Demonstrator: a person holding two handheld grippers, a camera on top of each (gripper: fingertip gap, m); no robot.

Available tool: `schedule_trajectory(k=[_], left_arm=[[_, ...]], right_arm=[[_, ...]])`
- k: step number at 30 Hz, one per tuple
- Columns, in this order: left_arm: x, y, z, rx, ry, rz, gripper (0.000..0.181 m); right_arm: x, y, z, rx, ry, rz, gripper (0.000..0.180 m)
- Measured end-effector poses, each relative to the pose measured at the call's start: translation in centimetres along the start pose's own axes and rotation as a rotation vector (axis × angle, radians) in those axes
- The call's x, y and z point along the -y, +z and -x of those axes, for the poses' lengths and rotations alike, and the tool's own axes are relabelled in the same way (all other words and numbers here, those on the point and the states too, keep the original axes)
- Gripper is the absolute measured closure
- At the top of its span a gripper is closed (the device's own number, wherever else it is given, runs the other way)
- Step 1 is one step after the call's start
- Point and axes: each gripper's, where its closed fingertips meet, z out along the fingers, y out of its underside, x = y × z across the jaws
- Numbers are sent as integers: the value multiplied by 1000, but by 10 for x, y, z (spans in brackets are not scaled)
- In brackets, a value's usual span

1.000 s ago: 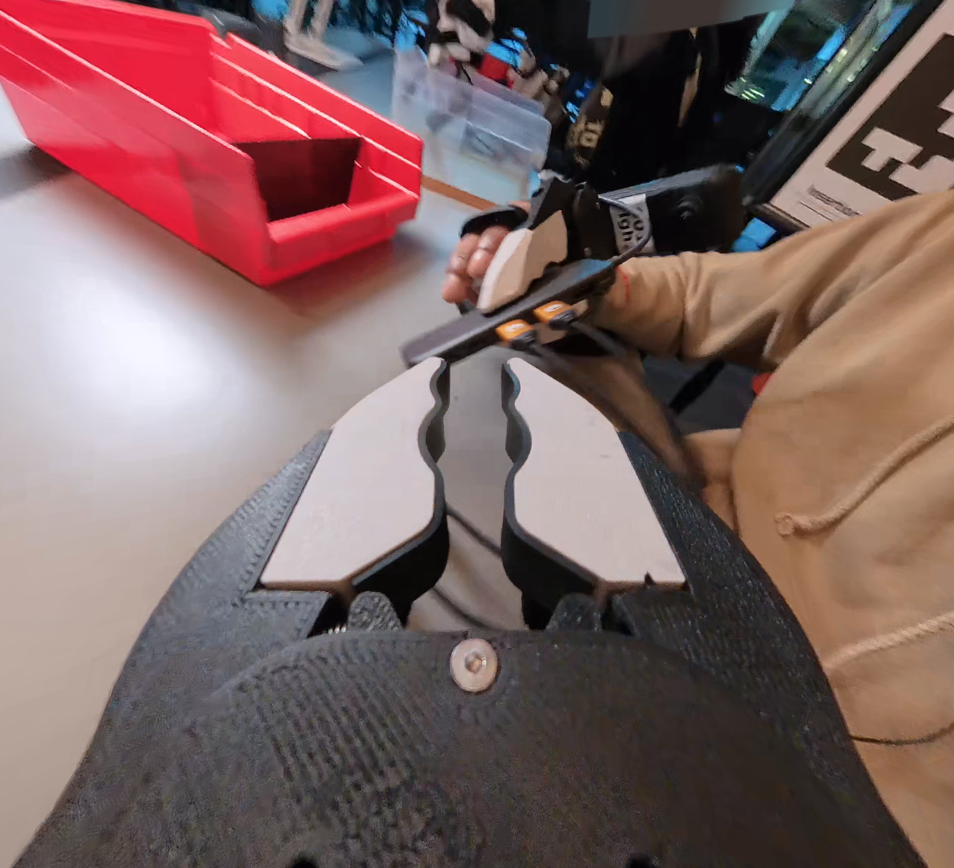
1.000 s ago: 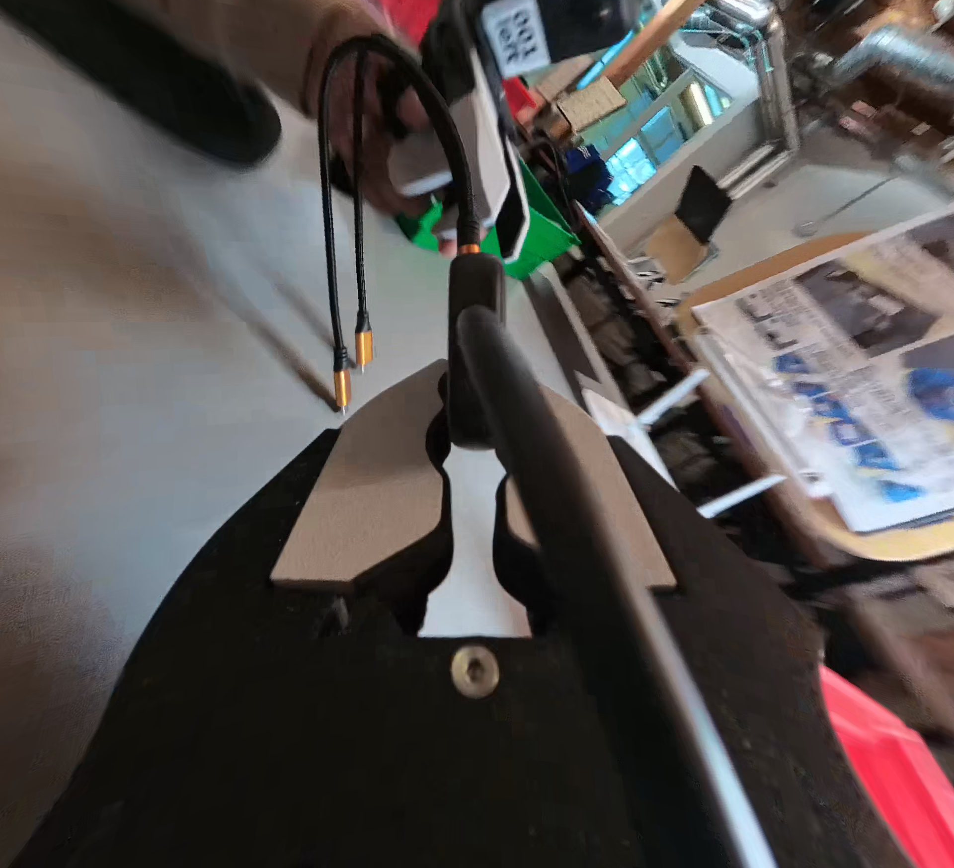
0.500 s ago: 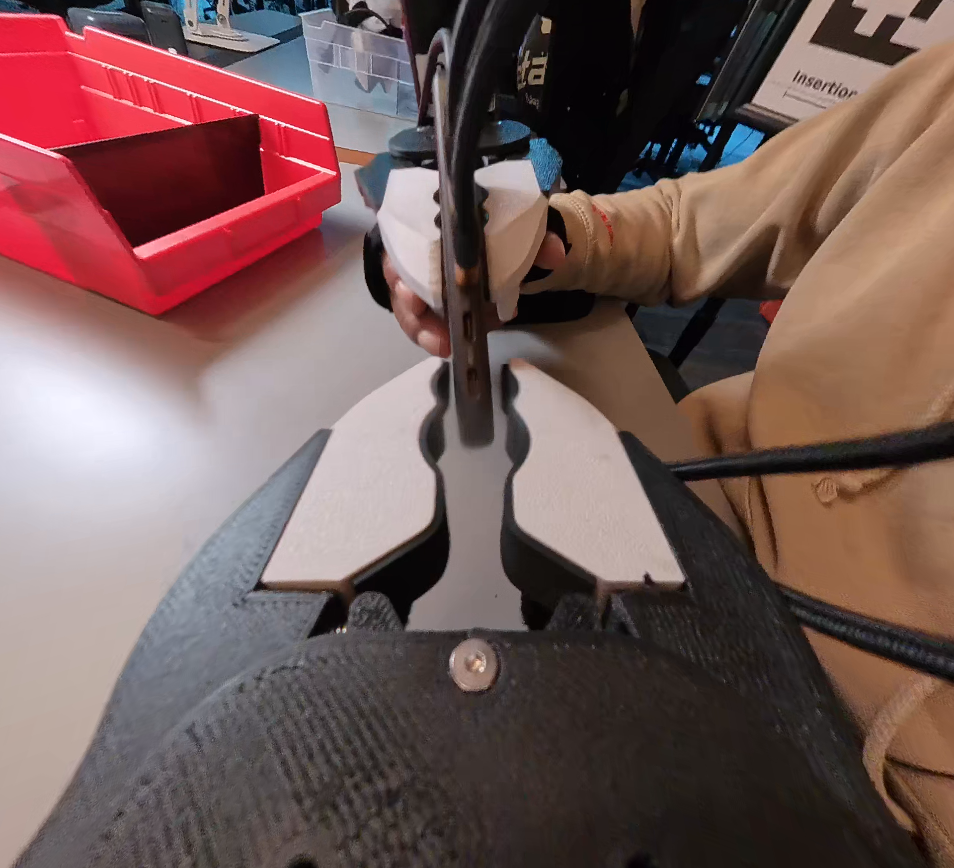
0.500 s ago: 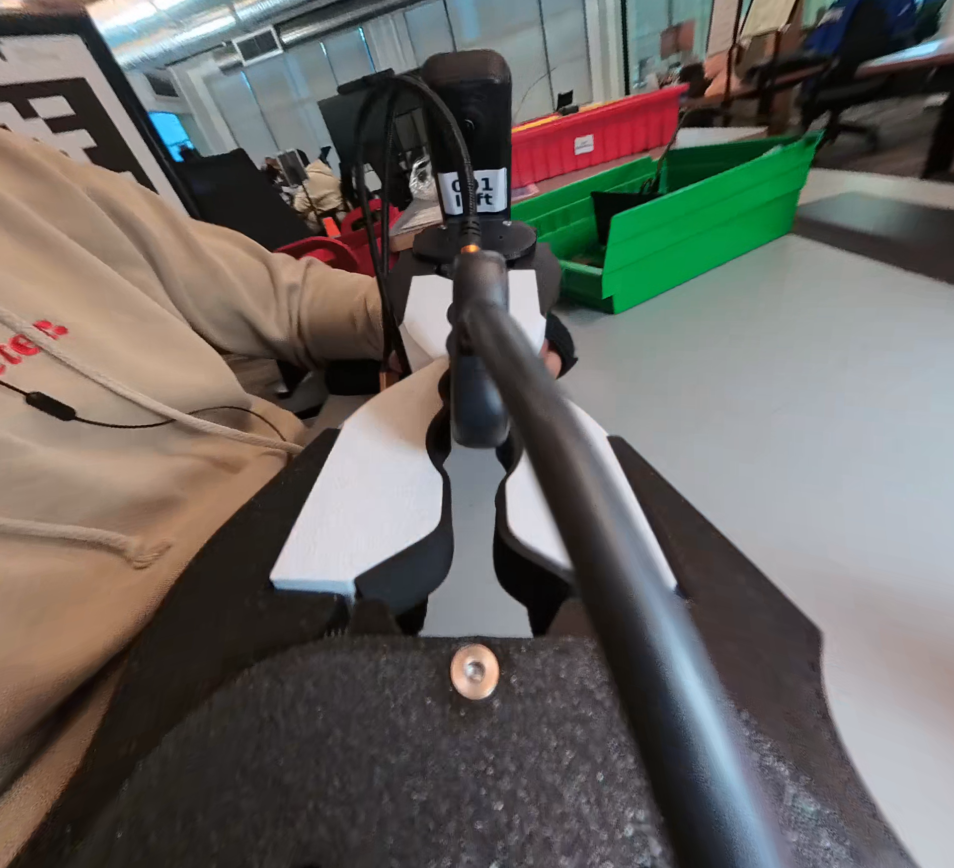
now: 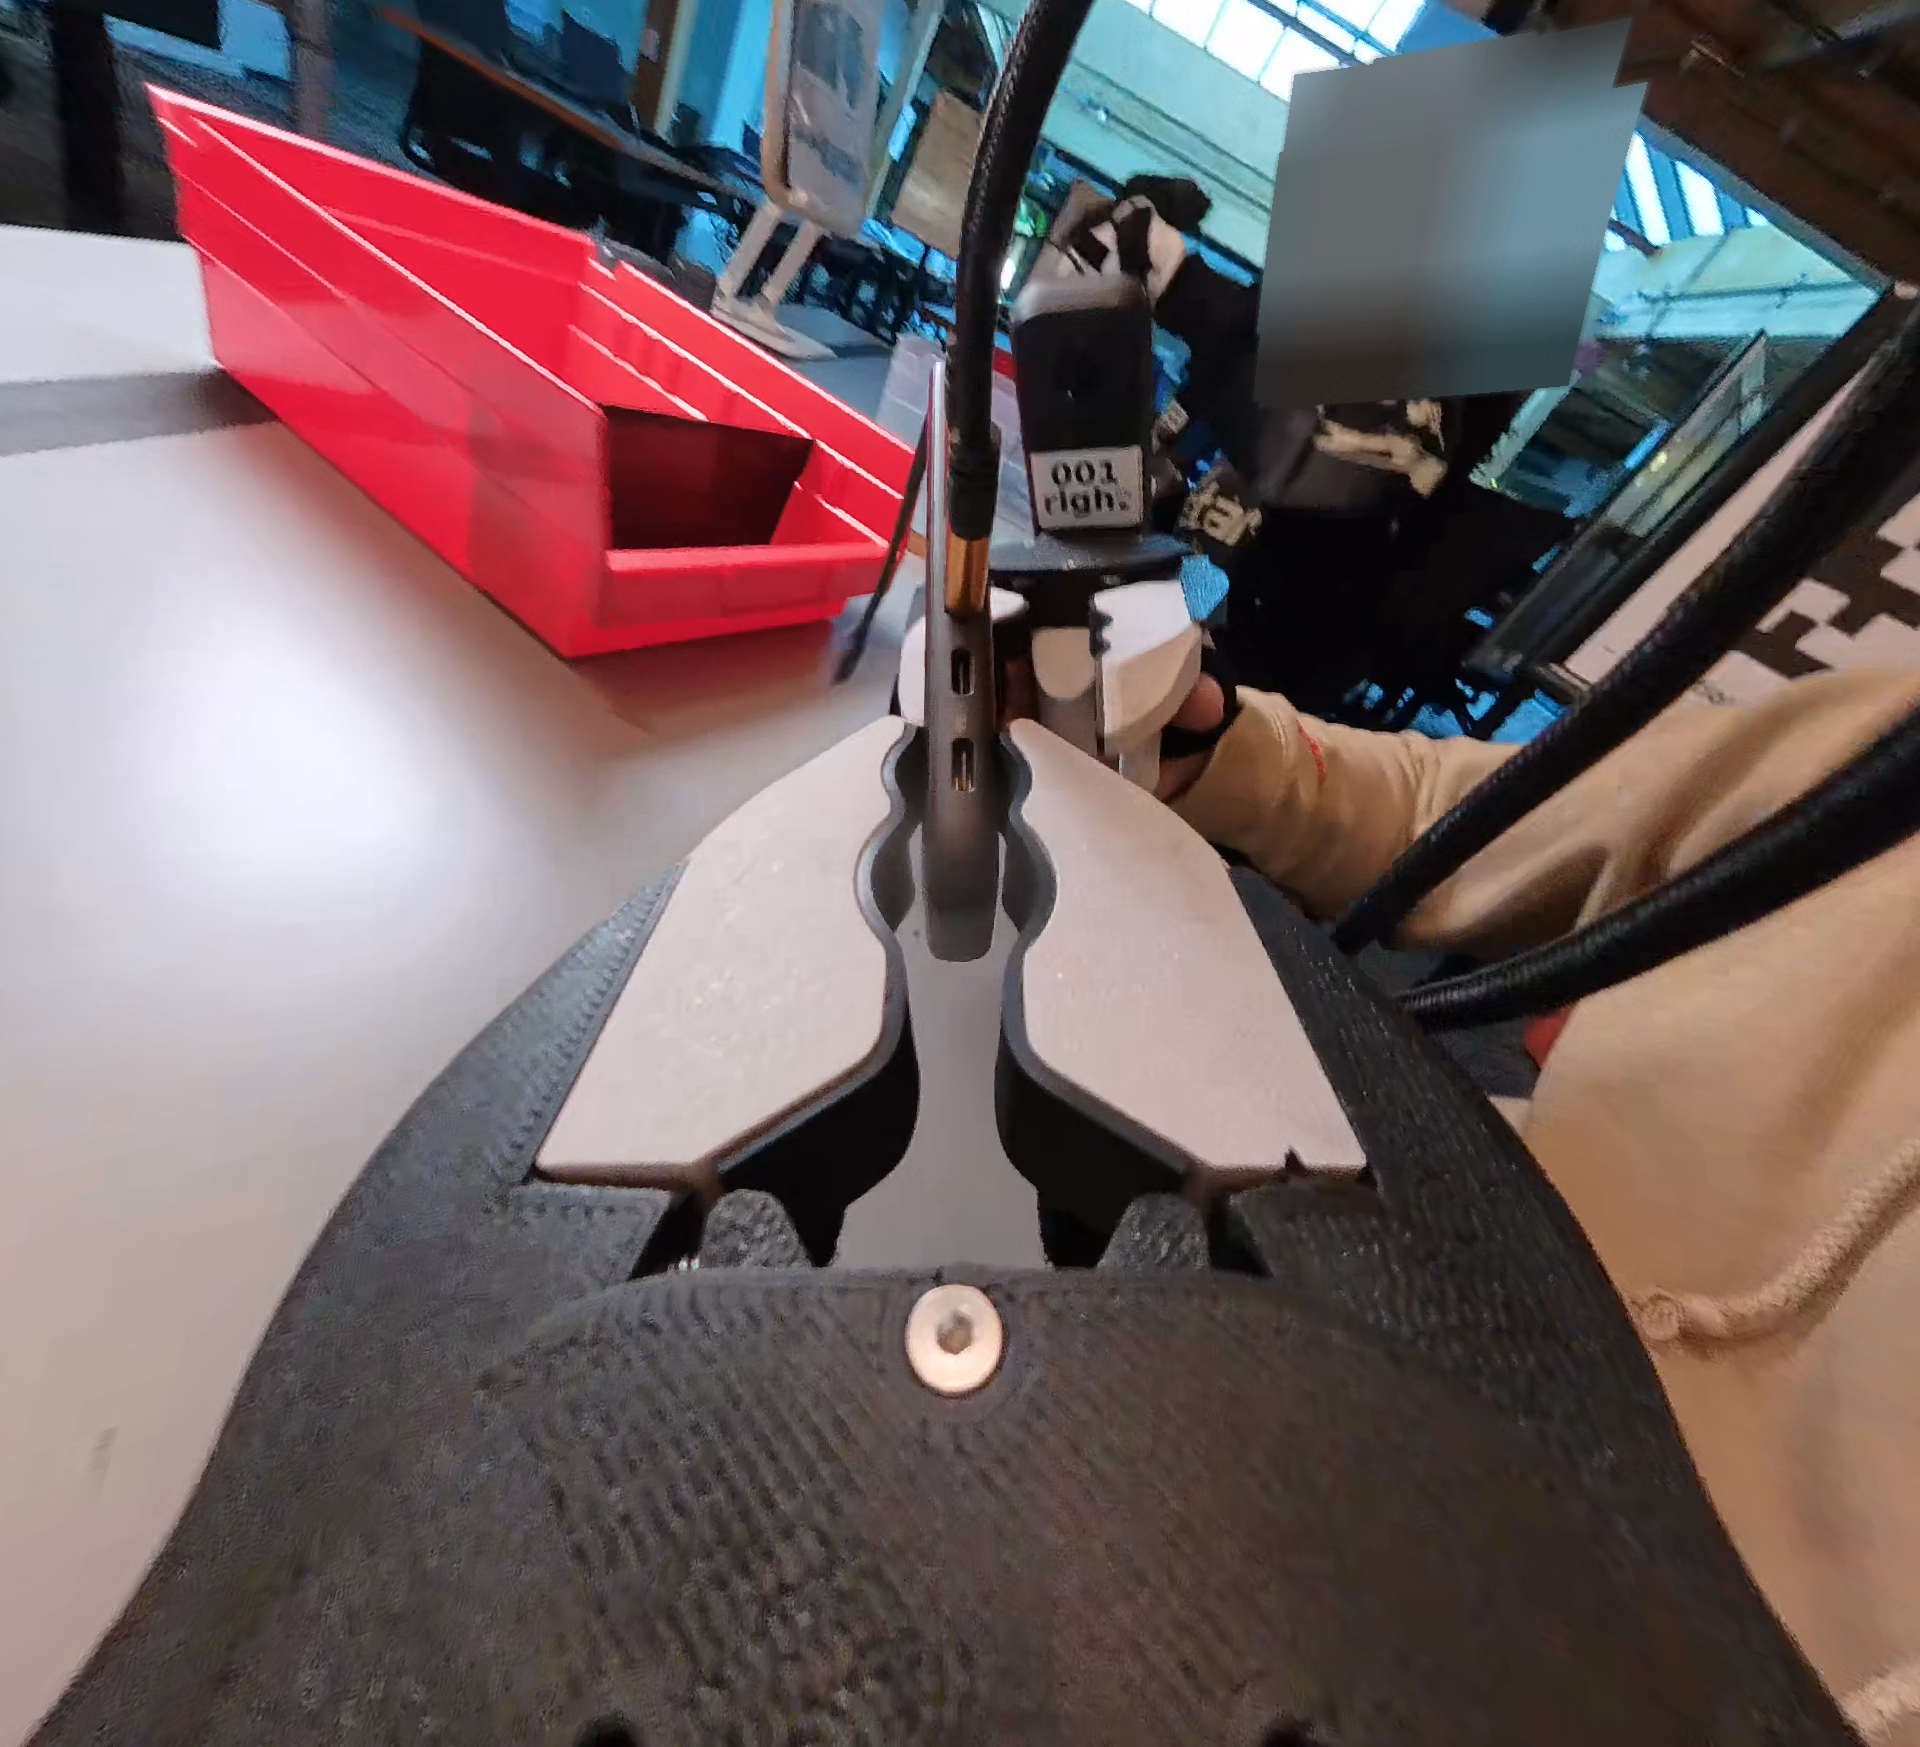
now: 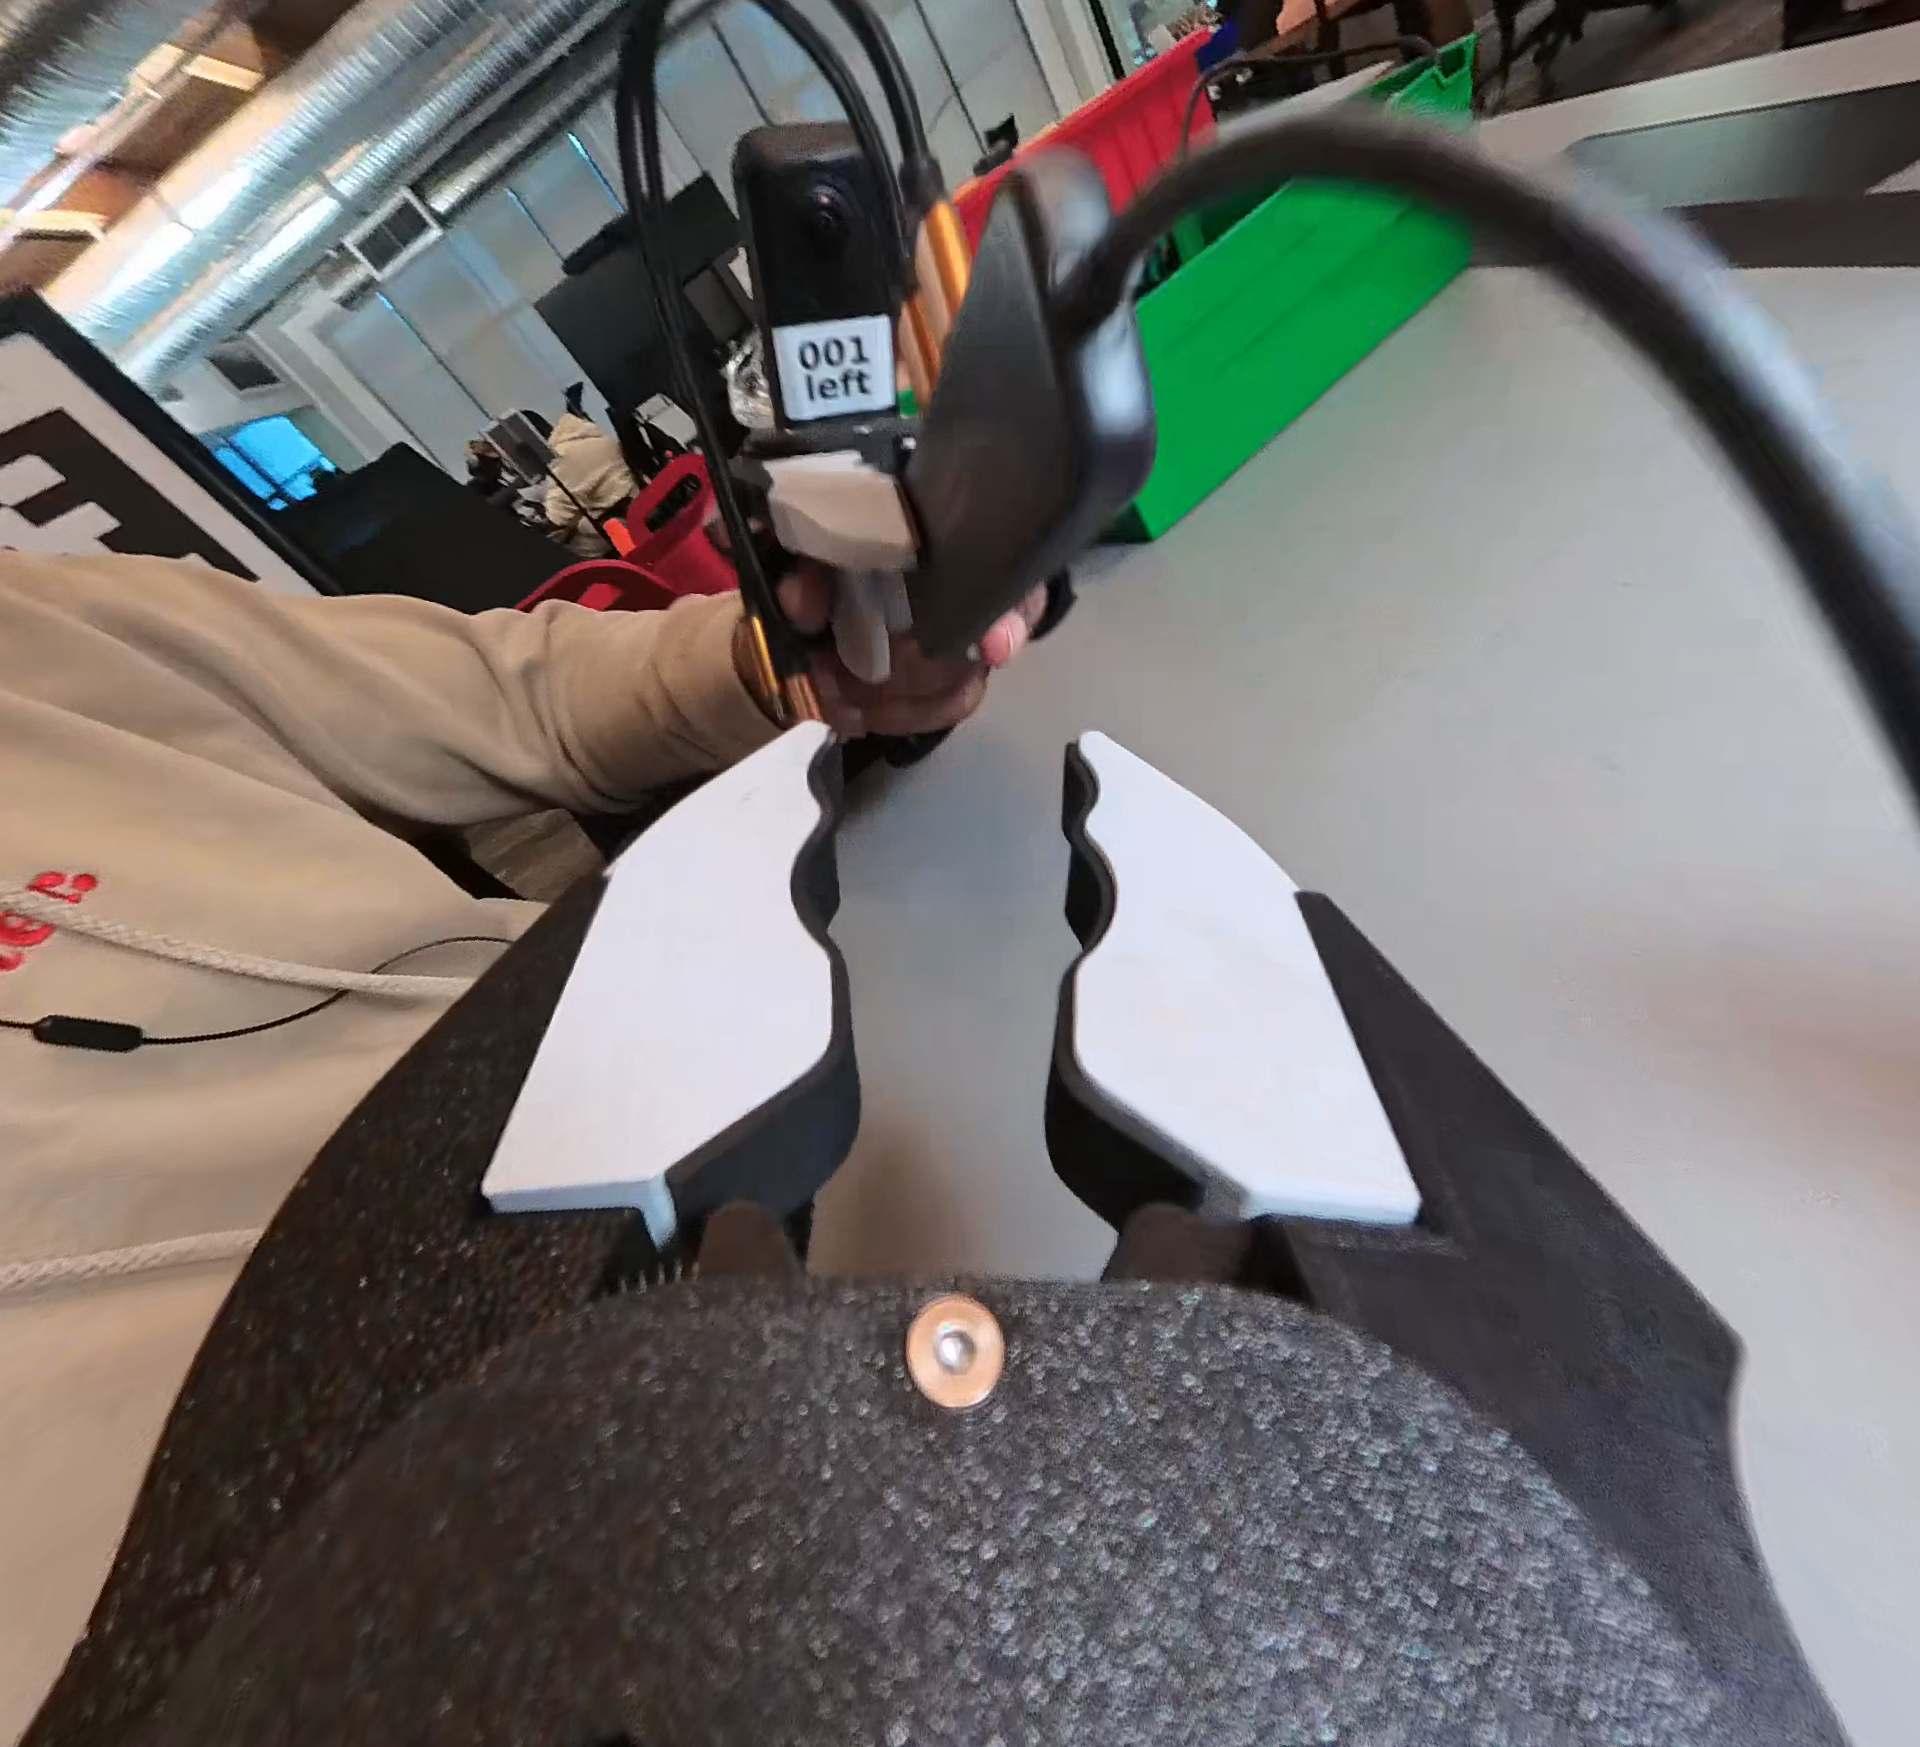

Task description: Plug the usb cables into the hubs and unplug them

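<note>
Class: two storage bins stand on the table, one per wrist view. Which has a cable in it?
The green bin, right wrist view: a black cable rises from it. The red bin shows none.

We note the hub (image 5: 958, 824) as smooth grey metal with a satin sheen. The cable (image 5: 1023, 97) has a braided black cloth jacket and a glossy gold metal collar. The left gripper (image 5: 958, 762) has matt pale pads in a rough, ridged black plastic body. The red bin (image 5: 499, 409) is glossy plastic; the table (image 5: 260, 762) is smooth and matt.
</note>
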Motion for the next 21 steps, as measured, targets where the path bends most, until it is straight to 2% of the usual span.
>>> schedule_trajectory(k=[4,8,10,13,18,21], left_arm=[[8,-6,4,11,-14,-37,169],[-8,4,-8,-32,-3,29,168],[-16,10,-13,-41,12,59,168],[-25,14,-14,-33,50,99,169],[-24,12,-15,-12,155,137,167],[-12,2,-6,79,293,145,154]], right_arm=[[5,-2,-10,-87,-52,-25,132],[25,-11,-10,-130,-101,-117,126],[28,-13,-7,-113,-103,-123,134],[25,-12,-4,-100,-108,-91,156],[28,-15,11,-43,-159,-13,164],[48,-29,24,-45,-225,-10,168]])
